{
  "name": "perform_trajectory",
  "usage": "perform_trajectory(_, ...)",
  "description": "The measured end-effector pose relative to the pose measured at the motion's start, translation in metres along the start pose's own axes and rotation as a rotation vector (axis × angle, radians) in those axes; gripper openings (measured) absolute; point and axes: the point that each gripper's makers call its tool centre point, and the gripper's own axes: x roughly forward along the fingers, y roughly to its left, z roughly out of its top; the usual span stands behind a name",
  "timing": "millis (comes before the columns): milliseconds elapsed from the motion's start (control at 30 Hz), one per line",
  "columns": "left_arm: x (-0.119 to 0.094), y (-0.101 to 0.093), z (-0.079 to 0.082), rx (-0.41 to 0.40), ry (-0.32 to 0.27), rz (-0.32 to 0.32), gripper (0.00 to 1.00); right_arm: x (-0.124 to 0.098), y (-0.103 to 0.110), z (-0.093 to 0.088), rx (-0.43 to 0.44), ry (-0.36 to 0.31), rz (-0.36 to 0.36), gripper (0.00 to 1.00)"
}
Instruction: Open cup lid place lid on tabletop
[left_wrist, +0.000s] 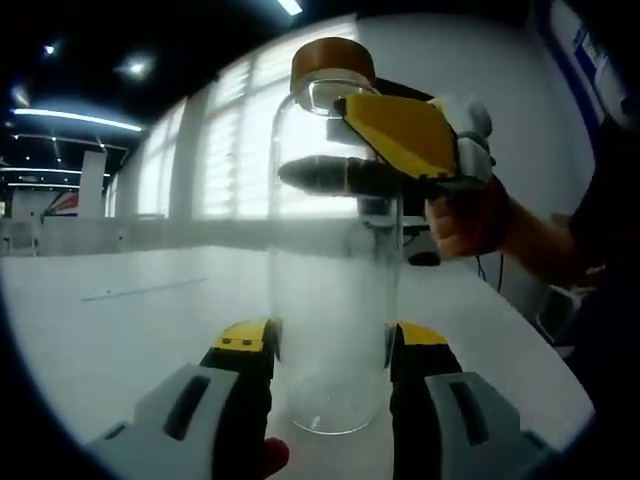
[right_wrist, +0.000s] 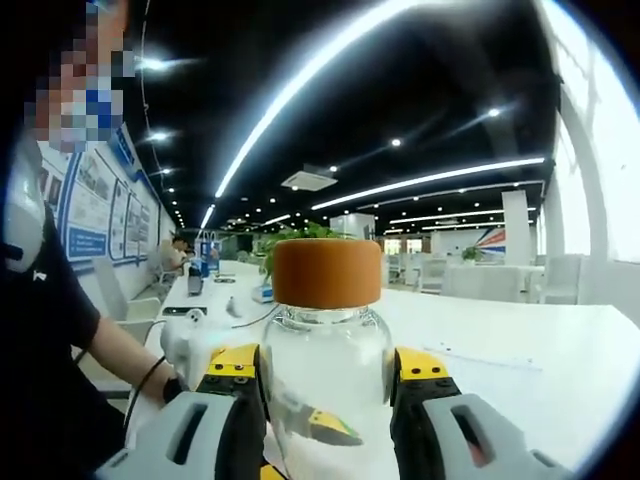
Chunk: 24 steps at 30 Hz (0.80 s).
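Note:
A tall clear glass cup (left_wrist: 335, 300) stands upright on the white tabletop (left_wrist: 120, 320), capped by a round brown wooden lid (left_wrist: 333, 62). My left gripper (left_wrist: 330, 335) has its yellow-tipped jaws pressed against both sides of the cup's lower body. The right gripper (left_wrist: 400, 150) comes in from the right and reaches across the glass just under the lid. In the right gripper view the lid (right_wrist: 327, 272) sits on the cup's rounded shoulder (right_wrist: 325, 350), and my right gripper (right_wrist: 328, 365) clasps the glass right below it.
A person's hand (left_wrist: 465, 220) holds the right gripper, with the arm and dark sleeve (right_wrist: 60, 340) at the table's edge. A thin pale strip (left_wrist: 145, 290) lies on the tabletop to the left. Farther tables with a plant (right_wrist: 300, 235) stand beyond.

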Motion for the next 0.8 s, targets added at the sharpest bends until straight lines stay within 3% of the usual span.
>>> perform_trajectory(200,0.000,0.002,-0.001,-0.004,-0.001,0.002,0.36,-0.002,0.001,0.001,-0.016,0.010,-0.057,0.44)
perform_trajectory(533,0.000,0.003,-0.001,-0.007,0.000,-0.001,0.36,-0.011,-0.002,0.024,0.046,-0.041,-0.145,0.54)
perform_trajectory(700,0.001,0.004,-0.001,-0.006,0.000,0.000,0.36,-0.017,-0.003,0.039,-0.020,-0.054,-0.262,0.54)
perform_trajectory(800,0.001,0.004,-0.001,-0.006,0.000,0.000,0.36,-0.017,-0.001,0.047,-0.005,-0.063,-0.292,0.54)
